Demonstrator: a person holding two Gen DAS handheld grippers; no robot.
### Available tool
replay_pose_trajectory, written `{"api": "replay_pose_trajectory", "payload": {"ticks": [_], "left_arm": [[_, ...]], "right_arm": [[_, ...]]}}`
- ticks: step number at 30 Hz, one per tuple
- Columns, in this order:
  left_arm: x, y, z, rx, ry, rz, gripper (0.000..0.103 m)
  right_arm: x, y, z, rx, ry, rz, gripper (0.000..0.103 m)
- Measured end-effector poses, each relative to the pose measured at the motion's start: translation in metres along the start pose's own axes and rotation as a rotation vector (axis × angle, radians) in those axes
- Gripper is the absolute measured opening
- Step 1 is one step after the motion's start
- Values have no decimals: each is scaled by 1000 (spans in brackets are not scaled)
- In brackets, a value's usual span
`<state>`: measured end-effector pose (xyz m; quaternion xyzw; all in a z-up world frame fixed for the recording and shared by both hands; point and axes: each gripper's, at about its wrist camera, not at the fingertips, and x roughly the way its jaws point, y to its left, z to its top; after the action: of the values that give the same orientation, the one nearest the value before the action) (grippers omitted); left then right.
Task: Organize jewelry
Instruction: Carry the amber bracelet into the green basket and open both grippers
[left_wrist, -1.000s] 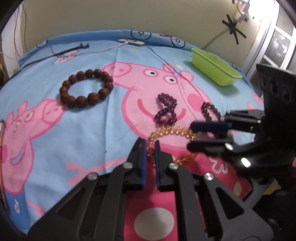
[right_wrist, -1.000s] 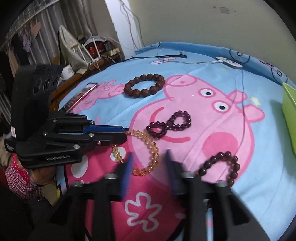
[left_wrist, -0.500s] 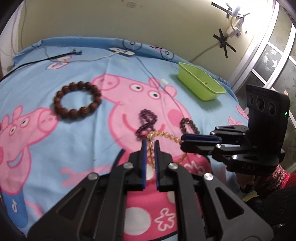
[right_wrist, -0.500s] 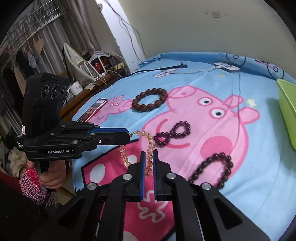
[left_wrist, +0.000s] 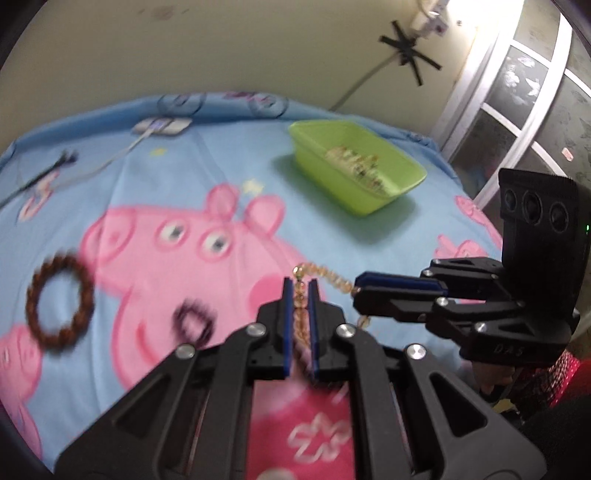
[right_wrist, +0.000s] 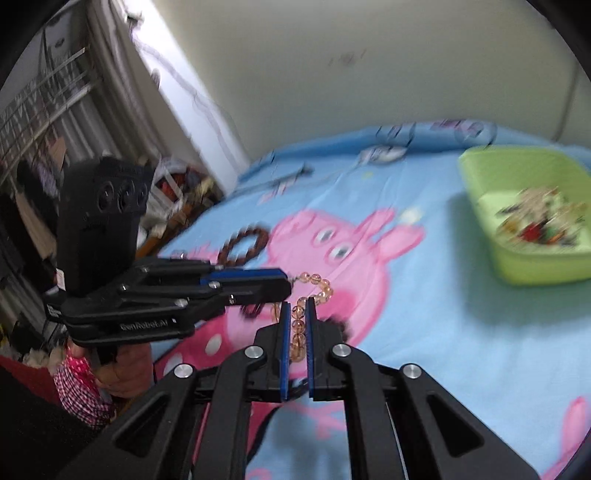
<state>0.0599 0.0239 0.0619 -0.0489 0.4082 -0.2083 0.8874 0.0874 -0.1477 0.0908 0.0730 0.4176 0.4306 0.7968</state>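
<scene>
Both of the person's grippers are pinching the same amber bead bracelet from opposite ends, and it is hanging stretched between them above the cartoon-pig bedsheet rather than lying on it. The left gripper is pressing its blue pads together on one stretch of beads, which are showing as a short column in the narrow gap between the pads. The right gripper is clamping another stretch the same way, with a loop of beads arching out past its fingertips toward the other tool. Sharing the hold like this is probably keeping the loose strand from swinging or slipping out of a single thin grip while it is being carried. The green tray is sitting well apart from the bracelet, farther up the bed near the wall, and some blurred mixed jewelry is already lying inside it, so I judge that tray to be where the bracelet is heading. A big brown wooden bracelet is lying flat on the sheet off to the left, and a dark purple bracelet is resting just below and beside the left gripper's tips, both untouched. A white plug with its cable is lying near the far edge.
</scene>
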Motion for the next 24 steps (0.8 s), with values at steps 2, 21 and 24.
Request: {"api": "replay_pose_trajectory", "payload": {"ticks": [2,21,24], "left_arm": [[6,-11,18,25,-13,-14,7],[107,-41,121,-13,-12,56,7],[67,-15,108,-66,-90,77,7]], "right_arm": [[-19,-14,10,17,-68,-36,0],[-85,-129,32,214,-373,-360,4],[-91,-124,30,213,-402,-304,4]]}}
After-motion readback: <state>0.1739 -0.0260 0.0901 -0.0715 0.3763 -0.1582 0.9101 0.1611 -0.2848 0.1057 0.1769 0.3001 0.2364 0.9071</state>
